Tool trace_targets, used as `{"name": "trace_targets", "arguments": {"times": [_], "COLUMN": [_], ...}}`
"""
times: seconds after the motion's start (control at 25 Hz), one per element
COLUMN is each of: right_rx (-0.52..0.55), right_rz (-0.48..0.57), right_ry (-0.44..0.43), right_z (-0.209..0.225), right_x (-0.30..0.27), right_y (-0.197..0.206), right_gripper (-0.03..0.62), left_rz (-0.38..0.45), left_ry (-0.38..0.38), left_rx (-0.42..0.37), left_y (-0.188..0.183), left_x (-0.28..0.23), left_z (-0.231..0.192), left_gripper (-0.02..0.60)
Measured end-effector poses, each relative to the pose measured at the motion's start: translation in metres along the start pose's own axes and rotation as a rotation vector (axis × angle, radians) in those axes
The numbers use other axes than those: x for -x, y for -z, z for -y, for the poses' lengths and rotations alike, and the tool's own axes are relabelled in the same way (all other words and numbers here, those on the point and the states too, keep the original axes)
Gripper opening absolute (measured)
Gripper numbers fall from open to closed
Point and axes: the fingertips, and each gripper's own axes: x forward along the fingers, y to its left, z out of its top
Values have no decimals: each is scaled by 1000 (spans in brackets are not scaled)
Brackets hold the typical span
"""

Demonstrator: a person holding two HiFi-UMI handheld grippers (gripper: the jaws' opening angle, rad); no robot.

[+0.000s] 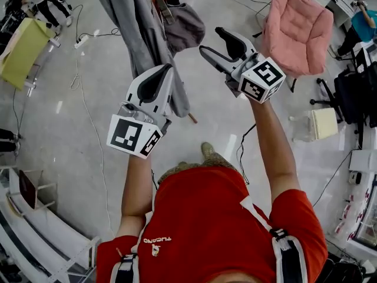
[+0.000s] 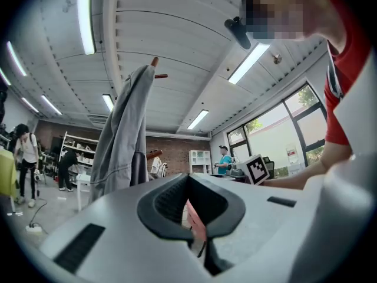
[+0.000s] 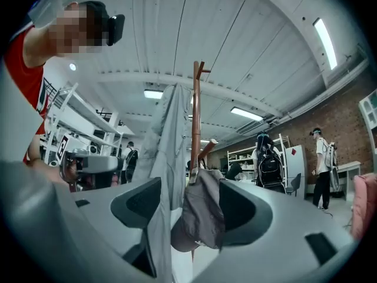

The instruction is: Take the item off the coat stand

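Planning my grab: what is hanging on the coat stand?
A grey jacket and a grey cap hang on the wooden coat stand; the jacket covers whatever holds it.

"TUCANO" on the red shirt (image 1: 206,223)

Bright, even light from ceiling strips (image 2: 85,16); glare at window (image 2: 277,143); gripper views fisheye, dark corners, soft shadows

Right hand-held gripper (image 3: 191,208) with jaws wide apart, grey cap (image 3: 201,217) framed between them, hanging from a wooden coat stand (image 3: 195,117), grey jacket (image 3: 168,152) draped just left of it
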Motion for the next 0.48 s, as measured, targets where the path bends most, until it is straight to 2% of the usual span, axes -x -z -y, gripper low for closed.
{"name": "trace_targets", "arguments": {"times": [0.28,0.48], "right_rx": [10,-1], "right_rz": [-90,-137], "right_ry": [-156,-296], "right_z": [49,60], "right_x": [-53,-85], "right_y": [25,45], "right_gripper": [321,328], "left_rz": [-7,-29], "left_ry": [-139,-239], "left_rx": [6,1], "left_y": [7,15], "left_x": [-40,-53], "left_z": [-32,-37], "left_gripper": [9,9]}}
